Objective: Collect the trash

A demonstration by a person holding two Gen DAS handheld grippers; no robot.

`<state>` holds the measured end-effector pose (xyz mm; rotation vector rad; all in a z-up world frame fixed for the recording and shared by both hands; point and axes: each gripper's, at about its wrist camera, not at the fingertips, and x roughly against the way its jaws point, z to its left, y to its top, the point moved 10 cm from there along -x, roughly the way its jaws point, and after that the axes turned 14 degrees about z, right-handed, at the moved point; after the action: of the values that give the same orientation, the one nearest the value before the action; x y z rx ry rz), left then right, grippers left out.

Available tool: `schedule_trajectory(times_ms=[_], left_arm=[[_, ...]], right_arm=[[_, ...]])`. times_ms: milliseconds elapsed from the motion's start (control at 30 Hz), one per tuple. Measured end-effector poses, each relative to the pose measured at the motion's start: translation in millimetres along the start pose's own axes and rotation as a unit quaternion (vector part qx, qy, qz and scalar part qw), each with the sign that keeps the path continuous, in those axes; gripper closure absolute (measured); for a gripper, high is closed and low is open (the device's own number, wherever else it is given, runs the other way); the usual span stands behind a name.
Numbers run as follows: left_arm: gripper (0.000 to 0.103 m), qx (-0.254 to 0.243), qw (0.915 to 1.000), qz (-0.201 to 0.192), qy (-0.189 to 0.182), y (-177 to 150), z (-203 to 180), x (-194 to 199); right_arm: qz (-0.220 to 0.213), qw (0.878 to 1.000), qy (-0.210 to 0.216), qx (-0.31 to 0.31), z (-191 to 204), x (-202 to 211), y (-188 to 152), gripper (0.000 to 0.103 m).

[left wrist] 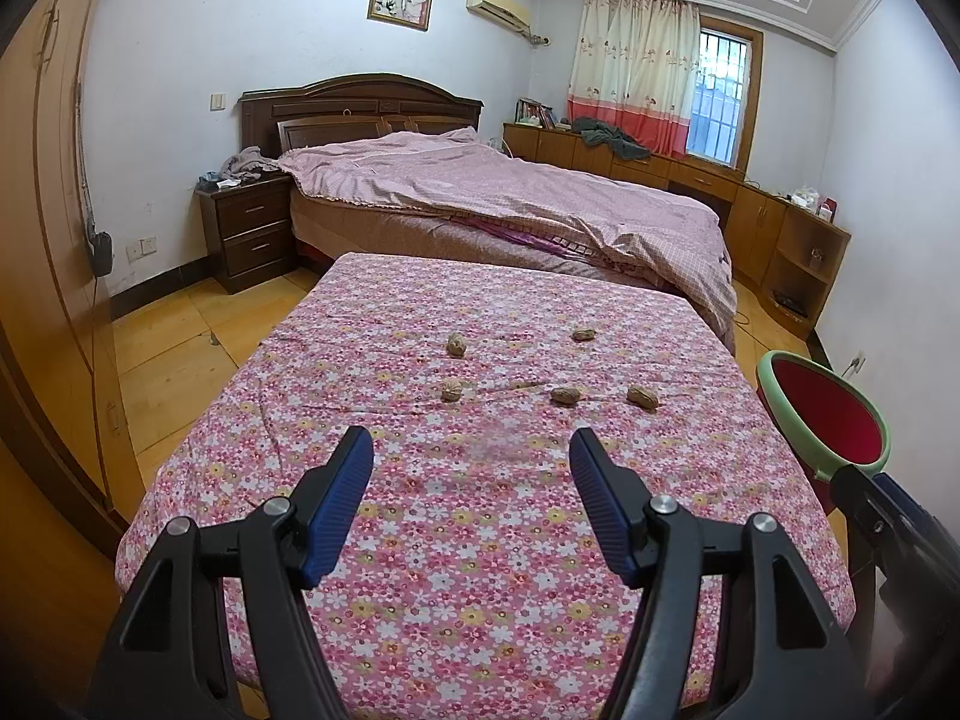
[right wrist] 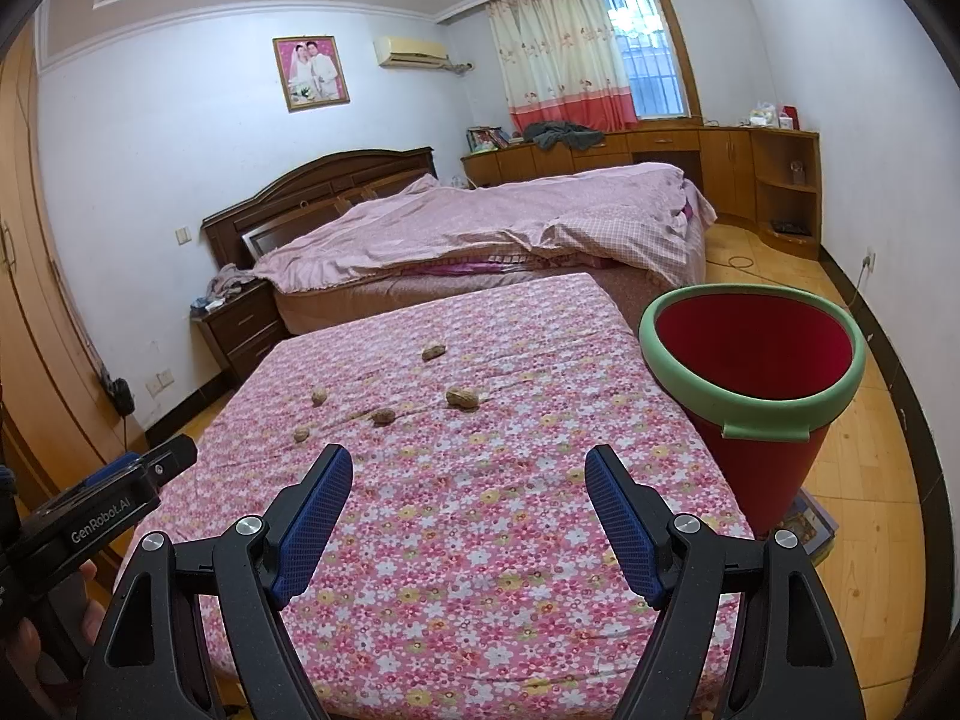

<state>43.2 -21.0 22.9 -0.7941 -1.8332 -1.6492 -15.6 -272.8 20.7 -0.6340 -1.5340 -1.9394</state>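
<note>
Table cover (left wrist: 480, 540): pink, white-yellow floral print. Peanut shells (left wrist: 457, 345): tan. Bin (right wrist: 762, 396): red, green rim. Gripper pads (right wrist: 312, 516): blue. Quilt (left wrist: 510, 192): pink check.

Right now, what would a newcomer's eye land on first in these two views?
Five peanut shells lie scattered across the middle of the pink flowered tablecloth. A red bin with a green rim stands past the table's right edge. Both the left gripper and the right gripper hang open and empty over the near end.
</note>
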Motion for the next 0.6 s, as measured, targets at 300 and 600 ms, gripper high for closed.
schedule_trajectory(times_ms=[300,600], left_arm=[[0.035,0.000,1.0000,0.000,0.001,0.0,0.1,0.7],[0.035,0.000,1.0000,0.000,0.002,0.1,0.4,0.7]], right_arm=[[0.000,1.000,-0.001,-0.001,-0.9,1.0,0.3,0.022],[0.000,1.000,-0.001,-0.001,-1.6,1.8,0.5,0.022]])
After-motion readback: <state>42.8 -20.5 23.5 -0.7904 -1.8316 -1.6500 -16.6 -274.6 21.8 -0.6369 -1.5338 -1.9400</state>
